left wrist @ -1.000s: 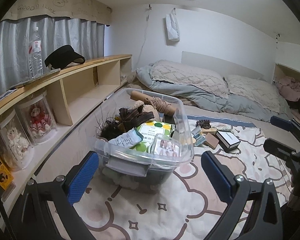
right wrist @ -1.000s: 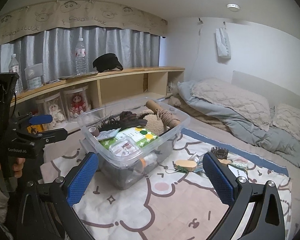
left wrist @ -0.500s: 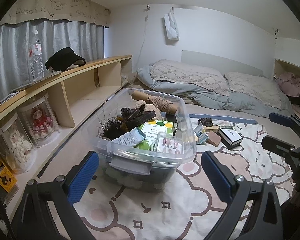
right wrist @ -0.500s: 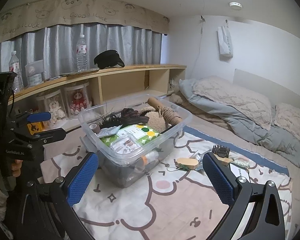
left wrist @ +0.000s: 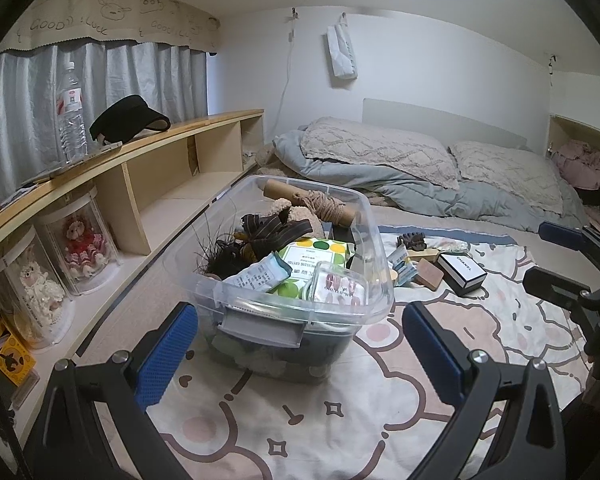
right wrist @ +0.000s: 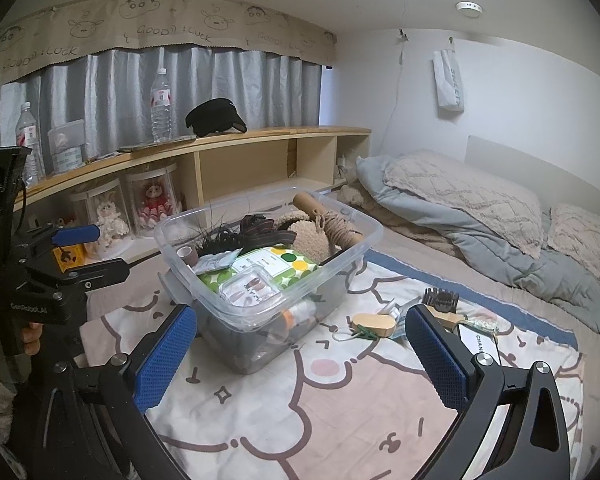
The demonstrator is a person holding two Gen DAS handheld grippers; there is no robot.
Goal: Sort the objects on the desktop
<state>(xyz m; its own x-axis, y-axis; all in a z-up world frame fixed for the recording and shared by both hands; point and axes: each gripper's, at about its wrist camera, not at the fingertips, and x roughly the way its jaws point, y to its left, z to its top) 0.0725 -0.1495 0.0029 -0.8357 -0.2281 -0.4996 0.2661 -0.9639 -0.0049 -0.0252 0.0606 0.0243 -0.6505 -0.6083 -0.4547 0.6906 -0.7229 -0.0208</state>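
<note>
A clear plastic bin (left wrist: 374, 240) stands on a cartoon-print blanket, packed with a green dotted pack, a nail-tip case, a twine roll, a plush piece and a dark hair clip. My left gripper (left wrist: 300, 354) is open just in front of it, holding nothing. To the bin's right lie a black-and-white box (left wrist: 462, 272), a brown pad (left wrist: 430, 274) and a dark hair claw (left wrist: 412, 240). My right gripper (right wrist: 302, 356) is open and empty, with the bin (right wrist: 342, 276) ahead on its left. A wooden brush (right wrist: 374, 324), a hair claw (right wrist: 442, 298) and the white box (right wrist: 480, 344) lie near its right finger.
A long wooden shelf (left wrist: 148, 148) runs along the left, with a water bottle (left wrist: 71, 114), a black visor (left wrist: 128, 122) and doll cases (left wrist: 78, 248). Pillows and a grey duvet (left wrist: 420, 188) lie behind. A hand (right wrist: 4, 332) holds the left gripper (right wrist: 80, 252).
Both views drift only slightly. The bin and the loose items stay where they were, and both grippers stay open and empty.
</note>
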